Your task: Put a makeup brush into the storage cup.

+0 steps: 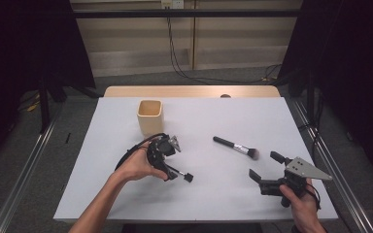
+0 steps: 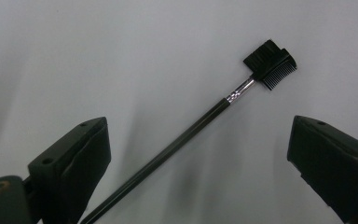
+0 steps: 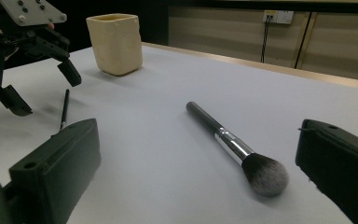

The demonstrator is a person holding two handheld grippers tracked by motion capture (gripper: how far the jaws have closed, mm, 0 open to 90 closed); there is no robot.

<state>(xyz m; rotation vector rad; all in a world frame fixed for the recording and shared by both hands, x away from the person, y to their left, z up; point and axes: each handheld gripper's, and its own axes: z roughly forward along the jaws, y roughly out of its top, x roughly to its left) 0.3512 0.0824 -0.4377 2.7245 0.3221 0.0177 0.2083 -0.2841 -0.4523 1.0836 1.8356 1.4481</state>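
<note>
Across the white table (image 1: 126,194), a cream cup (image 1: 150,116) stands at about eleven o'clock from the middle, likely the holder the tools belong in. Well apart from it, at about three o'clock, lies the powder brush (image 1: 236,147), handle toward the cup, bristles toward the right gripper (image 1: 264,166), whose jaws stand wide apart and empty, facing the brush. Nearer the cup, the left gripper (image 1: 167,158) hangs low over the brow comb (image 2: 200,126), a thin black wand lying flat at about seven o'clock from the middle, its comb head pointing toward three o'clock. Its jaws are spread with the wand's shaft running between them, nothing clamped. The step in hand looks like picking up this comb. To do it well, the jaws should straddle the shaft squarely near its middle, drop until the pads almost meet the table, then close gently, since so thin a wand can roll or slip. From the high view it is hard to tell how close the pads sit to the surface.
</note>
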